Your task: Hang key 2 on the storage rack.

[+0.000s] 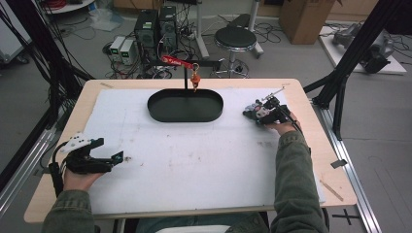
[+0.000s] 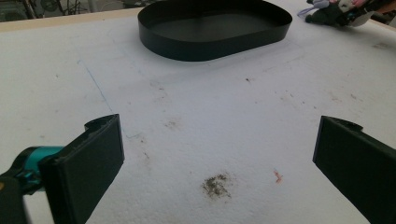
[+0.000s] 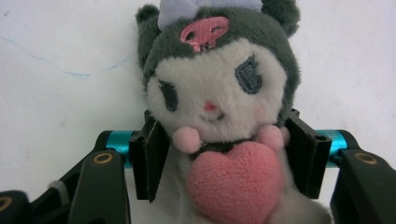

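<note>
Right now the plush toy [image 3: 219,116] lies on its back on the white mat [image 1: 184,160], near the mat's far right corner and to the right of the black oval tray [image 1: 185,105]. In the right gripper view its long axis runs straight up the picture, in line with the jaws: the grey hood with the lilac bow and pink skull patch points away from the right gripper [image 3: 224,161], and the pink heart on its belly lies nearest the camera. Its face is turned upward, toward the lens.

That gripper's two black pads flank the toy's body just below the cheeks, one on each side, and both press against the plush at a middling width. In the high view the same gripper [image 1: 260,112] sits over the toy at the table's far right side, with a sleeved forearm behind it.

Over by the mat's near left edge, the left gripper [image 1: 119,158] rests low with its jaws spread wide, holding nothing; bare, stained mat lies between them in the left gripper view, well apart from the toy.
</note>
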Demonstrator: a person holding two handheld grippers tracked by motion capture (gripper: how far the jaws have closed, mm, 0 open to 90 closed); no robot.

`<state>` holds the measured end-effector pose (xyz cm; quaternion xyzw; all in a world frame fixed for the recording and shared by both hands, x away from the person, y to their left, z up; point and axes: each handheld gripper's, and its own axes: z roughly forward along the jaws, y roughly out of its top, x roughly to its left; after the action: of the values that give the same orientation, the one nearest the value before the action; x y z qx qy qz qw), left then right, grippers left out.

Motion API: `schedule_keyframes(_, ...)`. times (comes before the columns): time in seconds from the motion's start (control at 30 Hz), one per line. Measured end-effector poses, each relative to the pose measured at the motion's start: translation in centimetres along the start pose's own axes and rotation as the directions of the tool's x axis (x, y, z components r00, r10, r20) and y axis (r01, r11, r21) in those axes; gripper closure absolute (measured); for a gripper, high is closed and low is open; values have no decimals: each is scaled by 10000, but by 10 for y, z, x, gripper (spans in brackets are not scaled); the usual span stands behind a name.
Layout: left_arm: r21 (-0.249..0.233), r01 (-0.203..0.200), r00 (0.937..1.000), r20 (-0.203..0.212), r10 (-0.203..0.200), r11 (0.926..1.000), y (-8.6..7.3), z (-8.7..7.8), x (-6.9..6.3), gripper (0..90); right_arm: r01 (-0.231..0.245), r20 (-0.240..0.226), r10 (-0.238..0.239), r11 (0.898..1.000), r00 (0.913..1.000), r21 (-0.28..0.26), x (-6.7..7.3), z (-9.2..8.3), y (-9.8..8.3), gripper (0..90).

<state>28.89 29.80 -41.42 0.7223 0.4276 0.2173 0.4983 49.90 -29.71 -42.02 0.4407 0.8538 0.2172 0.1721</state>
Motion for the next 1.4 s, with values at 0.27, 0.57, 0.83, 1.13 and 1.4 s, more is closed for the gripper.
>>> schedule_keyframes(0.27,-67,54,10000,-35,-54,10000,0,0,1,24,-605,-544,560,9945,9969,-853,-4,-18,-1,396)
schedule_keyframes(0.57,-82,58,10000,-22,-58,9999,0,0,0,24,-1247,-1214,1019,9723,9874,-1979,-10,-43,-3,409)
schedule_keyframes(0.83,-110,57,10000,39,-57,9999,1,0,0,24,-987,-1427,651,9651,9876,-2425,-1,-59,3,407)
schedule_keyframes(1.13,-157,91,9999,67,-89,9998,1,0,1,24,-751,-1707,283,9587,9849,-2742,15,-68,13,406)
schedule_keyframes(1.4,-142,72,10000,63,-72,9999,1,1,2,24,-671,-2048,87,9577,9788,-2800,29,-66,24,406)
